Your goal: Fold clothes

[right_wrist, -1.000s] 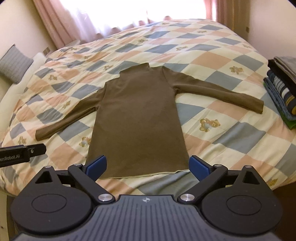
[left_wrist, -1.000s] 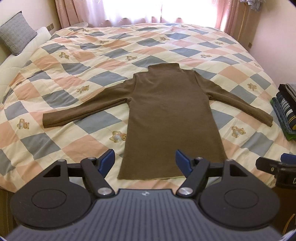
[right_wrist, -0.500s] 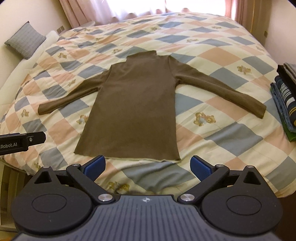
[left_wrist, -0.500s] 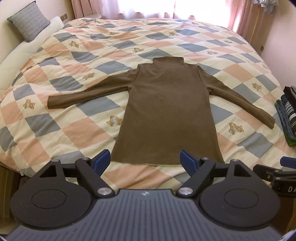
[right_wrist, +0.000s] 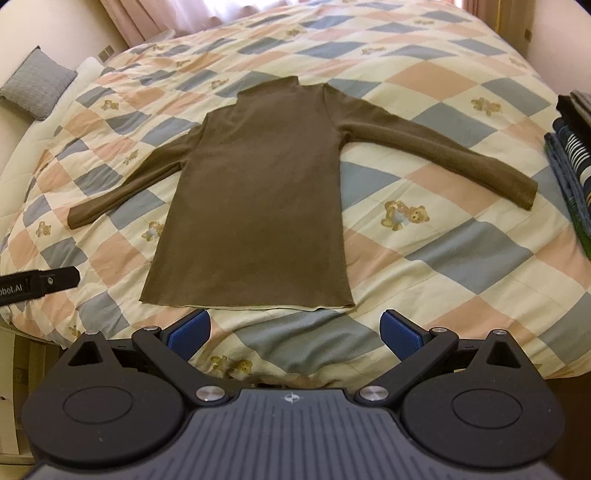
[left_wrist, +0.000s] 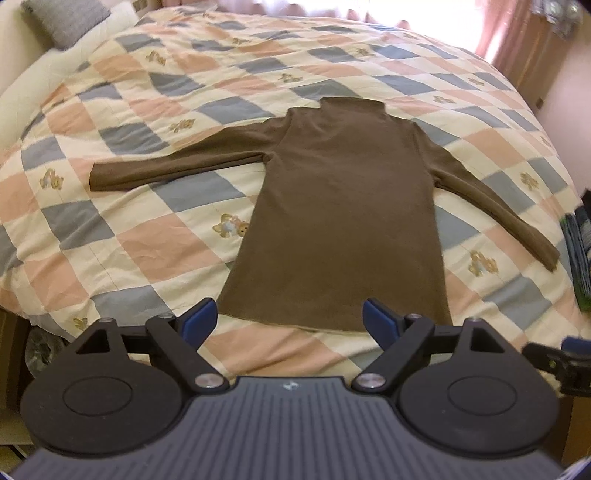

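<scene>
A brown long-sleeved turtleneck top (left_wrist: 343,210) (right_wrist: 255,206) lies flat on the patchwork quilt (left_wrist: 147,251) (right_wrist: 461,266), sleeves spread to both sides, hem toward me. My left gripper (left_wrist: 290,319) hovers over the hem, its jaws opening, blue pads wide apart with nothing pinched between them. My right gripper (right_wrist: 295,330) hangs just short of the hem over the quilt, open and empty. Each gripper shows at the edge of the other's view: the right gripper's body (left_wrist: 557,363) at the lower right, the left gripper's body (right_wrist: 37,286) at the left.
A stack of folded clothes (right_wrist: 572,162) (left_wrist: 578,251) sits at the bed's right edge. A grey cushion (right_wrist: 37,86) (left_wrist: 66,16) and a white pillow lie at the far left. Pink curtains hang behind the bed. The bed's near edge drops off below the grippers.
Both views have pulled back and tilted down, so the top's hem and the bed's near edge now sit closer to the pads. The left pads have spread wider apart.
</scene>
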Available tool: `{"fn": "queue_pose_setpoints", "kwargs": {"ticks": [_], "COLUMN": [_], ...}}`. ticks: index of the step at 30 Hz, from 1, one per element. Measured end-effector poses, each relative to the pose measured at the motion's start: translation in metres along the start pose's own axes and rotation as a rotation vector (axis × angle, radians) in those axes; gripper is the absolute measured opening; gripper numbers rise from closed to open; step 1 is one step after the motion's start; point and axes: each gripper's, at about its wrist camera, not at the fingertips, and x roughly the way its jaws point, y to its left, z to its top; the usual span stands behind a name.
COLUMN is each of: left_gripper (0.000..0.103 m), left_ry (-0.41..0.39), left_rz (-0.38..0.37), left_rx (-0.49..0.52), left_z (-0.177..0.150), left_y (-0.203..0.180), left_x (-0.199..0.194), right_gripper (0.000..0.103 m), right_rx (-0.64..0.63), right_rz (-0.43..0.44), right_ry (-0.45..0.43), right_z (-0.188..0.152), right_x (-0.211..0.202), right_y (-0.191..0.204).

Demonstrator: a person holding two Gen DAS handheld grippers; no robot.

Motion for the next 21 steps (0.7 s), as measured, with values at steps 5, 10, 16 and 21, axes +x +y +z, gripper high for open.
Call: {"fn": "queue_pose_setpoints", "kwargs": {"ticks": [5,10,16,21], "left_gripper": [0.081,0.054,0.063,0.068], "left_ry": [0.028,0.043,-0.021,-0.097], "left_rz": [-0.065,-0.098,-0.071,-0.025], "left_rx": [-0.167,-0.349,-0.683,-0.986], "left_z": [0.034,0.076,0.113,0.126], "left_y": [0.054,0.123,0.244,0.347], "left_x": [0.05,0.111,0.188,0.258], "right_gripper": [0.101,0.101,0.101,0.101], "right_rx": [0.062,0.124,0.107,0.059], "right_rz": [-0.03,-0.084,-0.126,-0.109], "right_ry": [0.031,0.083,0.21,0.306], "right_z": [0.023,0.055,0.096,0.114], "right_x": [0.028,0.067,0.136,0.2], "right_y": [-0.006,-0.002,0.04,0.086]}}
